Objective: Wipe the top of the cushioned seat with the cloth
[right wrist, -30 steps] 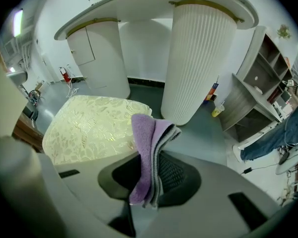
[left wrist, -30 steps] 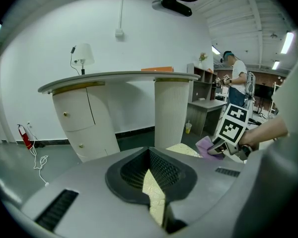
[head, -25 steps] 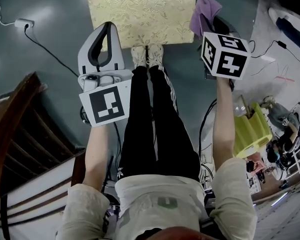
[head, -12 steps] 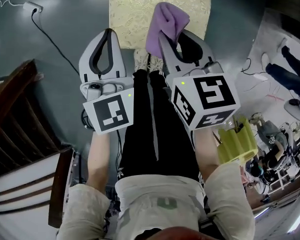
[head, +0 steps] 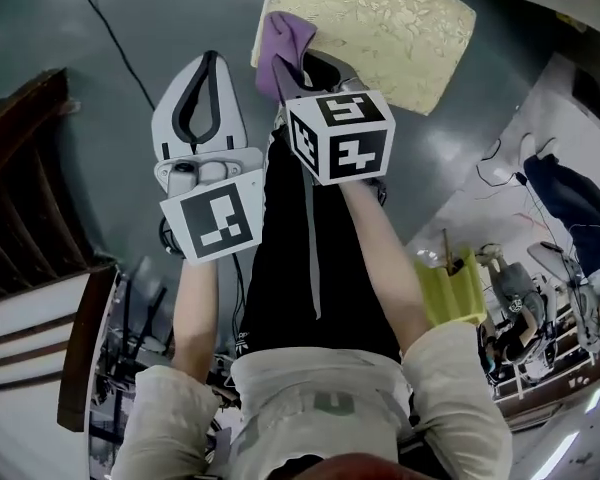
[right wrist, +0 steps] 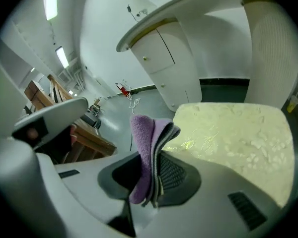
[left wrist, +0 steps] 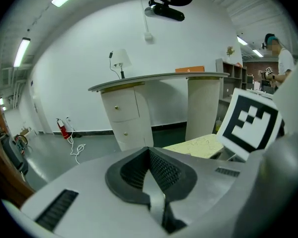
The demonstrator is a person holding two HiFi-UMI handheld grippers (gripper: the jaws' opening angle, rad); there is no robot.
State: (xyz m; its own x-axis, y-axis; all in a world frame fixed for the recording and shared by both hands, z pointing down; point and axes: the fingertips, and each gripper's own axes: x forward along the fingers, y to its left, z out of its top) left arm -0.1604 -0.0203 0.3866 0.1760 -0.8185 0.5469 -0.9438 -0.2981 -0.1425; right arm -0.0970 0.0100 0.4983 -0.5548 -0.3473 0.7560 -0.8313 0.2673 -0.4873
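The cushioned seat [head: 380, 23] has a pale gold, flower-patterned top and stands on the floor ahead of me; it also fills the right of the right gripper view [right wrist: 233, 138]. My right gripper [head: 285, 68] is shut on a folded purple cloth [head: 285, 40], which sticks up between its jaws [right wrist: 146, 148] at the seat's near left corner. My left gripper [head: 205, 103] hangs over bare floor left of the seat, shut with nothing in it [left wrist: 150, 175]. A corner of the seat [left wrist: 198, 145] shows past it.
A dark wooden chair [head: 20, 198] stands at my left. A yellow bin [head: 450, 288] and cables [head: 510, 183] lie at the right, with people [head: 570, 208] further out. A white counter with drawers [left wrist: 134, 113] stands beyond the seat.
The right gripper with the cloth has swung left, from the seat's right side to its near left corner. The view has turned, shifting the seat to the upper right. The left gripper barely moved.
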